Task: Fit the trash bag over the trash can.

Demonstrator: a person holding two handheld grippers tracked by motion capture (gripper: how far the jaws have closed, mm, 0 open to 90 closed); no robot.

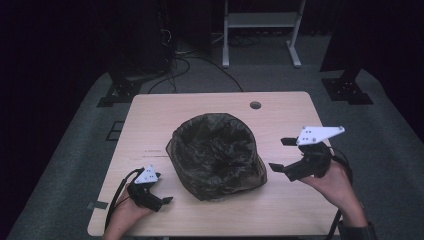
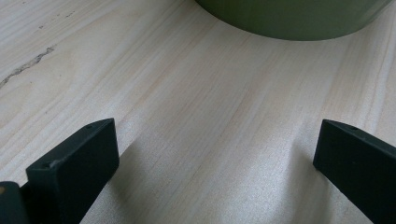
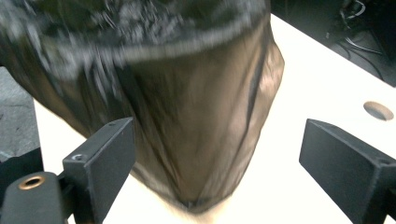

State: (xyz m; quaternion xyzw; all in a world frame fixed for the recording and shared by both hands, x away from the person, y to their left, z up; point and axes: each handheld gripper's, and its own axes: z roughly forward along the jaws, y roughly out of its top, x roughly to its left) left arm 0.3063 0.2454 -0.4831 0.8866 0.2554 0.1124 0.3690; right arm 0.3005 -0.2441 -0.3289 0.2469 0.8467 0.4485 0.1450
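— High view: where is everything?
— The dark, crinkled plastic-lined bin (image 1: 216, 156) sits mid-bench on the pale wooden table (image 1: 280, 107). My left gripper (image 1: 161, 199) rests low near the front-left corner; my right gripper (image 1: 281, 155) hovers just beside the bin's right side, jaws spread.
— Left gripper view?
— My jaws stand wide apart over bare wood, the bin's green base (image 2: 294, 18) ahead.
— Right gripper view?
— Jaws parted, empty, the bag's blurred side (image 3: 196, 121) between them, apart from both.

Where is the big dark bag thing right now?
In the high view, the bin lined with a dark bag stands mid-table, between the left tongs and the right tongs.
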